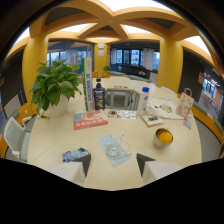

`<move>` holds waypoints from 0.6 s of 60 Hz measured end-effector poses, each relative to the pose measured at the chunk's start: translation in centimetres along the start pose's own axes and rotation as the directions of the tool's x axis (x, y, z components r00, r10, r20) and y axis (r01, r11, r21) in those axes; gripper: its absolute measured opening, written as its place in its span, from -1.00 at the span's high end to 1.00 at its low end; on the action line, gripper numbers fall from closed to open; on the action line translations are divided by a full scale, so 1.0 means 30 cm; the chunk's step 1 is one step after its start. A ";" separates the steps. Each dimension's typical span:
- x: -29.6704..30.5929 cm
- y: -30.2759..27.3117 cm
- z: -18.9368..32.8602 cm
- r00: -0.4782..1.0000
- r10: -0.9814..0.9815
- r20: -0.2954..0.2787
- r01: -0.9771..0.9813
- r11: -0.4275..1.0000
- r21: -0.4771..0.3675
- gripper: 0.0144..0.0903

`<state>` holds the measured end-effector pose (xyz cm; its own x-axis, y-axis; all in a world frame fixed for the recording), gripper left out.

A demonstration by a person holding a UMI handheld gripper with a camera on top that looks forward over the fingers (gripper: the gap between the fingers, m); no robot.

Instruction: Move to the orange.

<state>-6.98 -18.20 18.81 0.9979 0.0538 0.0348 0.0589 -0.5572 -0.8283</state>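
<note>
The orange (164, 135) is a round yellow-orange fruit that seems to rest in a small white cup on the pale round table (60, 137). It lies ahead of my fingers and off to the right, beyond the right fingertip (143, 161). My gripper (114, 164) is open above the table's near edge with nothing held. A flat light-blue face mask packet (114, 149) lies on the table just ahead of the gap between the fingers.
Left of the fingers lies a blue-white packet (75, 155). Farther back stand a potted plant (55, 87), a dark bottle (99, 94), a tall white box (88, 82), a red booklet (90, 120), a blue-capped water bottle (144, 100) and a paper bag (184, 103). A white chair (12, 135) stands at the left.
</note>
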 end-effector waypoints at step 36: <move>0.548 0.118 0.006 0.992 -0.024 -0.121 0.017 0.998 -0.060 -0.90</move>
<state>9.64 -19.14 16.34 0.9920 -0.0334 0.1219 0.0771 -0.6048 -0.7926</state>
